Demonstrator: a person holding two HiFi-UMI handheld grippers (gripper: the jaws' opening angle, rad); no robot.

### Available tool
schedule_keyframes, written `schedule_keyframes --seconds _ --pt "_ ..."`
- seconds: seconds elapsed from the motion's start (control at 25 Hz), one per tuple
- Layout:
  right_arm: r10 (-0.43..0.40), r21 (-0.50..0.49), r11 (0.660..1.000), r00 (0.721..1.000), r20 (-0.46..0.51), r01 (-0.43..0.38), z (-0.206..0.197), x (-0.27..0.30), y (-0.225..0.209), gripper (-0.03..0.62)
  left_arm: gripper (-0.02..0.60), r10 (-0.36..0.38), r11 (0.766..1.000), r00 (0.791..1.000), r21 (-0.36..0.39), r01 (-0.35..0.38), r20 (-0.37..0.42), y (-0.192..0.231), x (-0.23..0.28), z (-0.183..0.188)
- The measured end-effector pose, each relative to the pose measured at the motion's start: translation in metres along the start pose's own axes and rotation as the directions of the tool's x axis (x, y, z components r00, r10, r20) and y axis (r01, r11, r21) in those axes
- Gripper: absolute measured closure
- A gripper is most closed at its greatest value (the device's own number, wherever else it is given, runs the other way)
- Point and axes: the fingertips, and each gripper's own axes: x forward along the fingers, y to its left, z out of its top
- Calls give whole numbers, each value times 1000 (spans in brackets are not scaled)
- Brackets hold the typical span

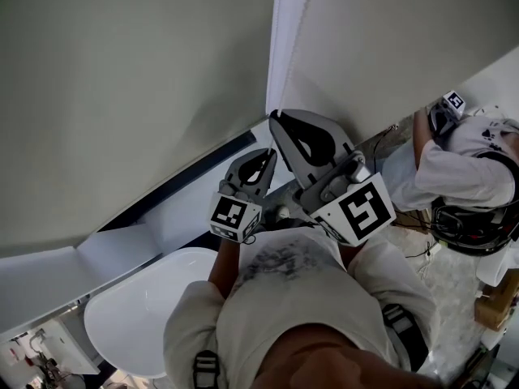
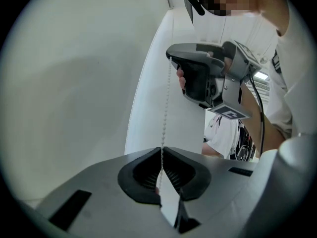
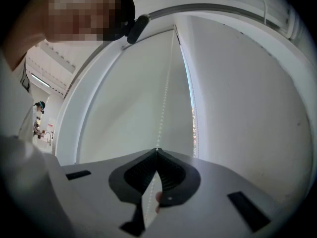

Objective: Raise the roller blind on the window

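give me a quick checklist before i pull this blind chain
1. Left gripper shut on the bead chain: ok.
2. Right gripper shut on the same chain, above the left one: ok.
3. Chain straight between the two grippers: ok.
4. Chain unsnagged up to the top of the roller blind: ok, as far as the right gripper view shows.
5. This strand is the one that raises the blind: cannot tell.

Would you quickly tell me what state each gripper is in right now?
Left gripper: shut on the bead chain.
Right gripper: shut on the same bead chain, further up it.
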Motion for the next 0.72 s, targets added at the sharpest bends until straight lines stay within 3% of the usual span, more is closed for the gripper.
schedule_keyframes --seconds 0.44,0.72 --pt "-11 14 1000 999 -43 12 -49 -7 -7 533 566 -6 998 997 -57 1 -76 7 13 -49" --pt "-17 -6 1000 998 -56 17 -54 -13 4 533 566 -3 997 994 -77 -5 -108 2 4 -63"
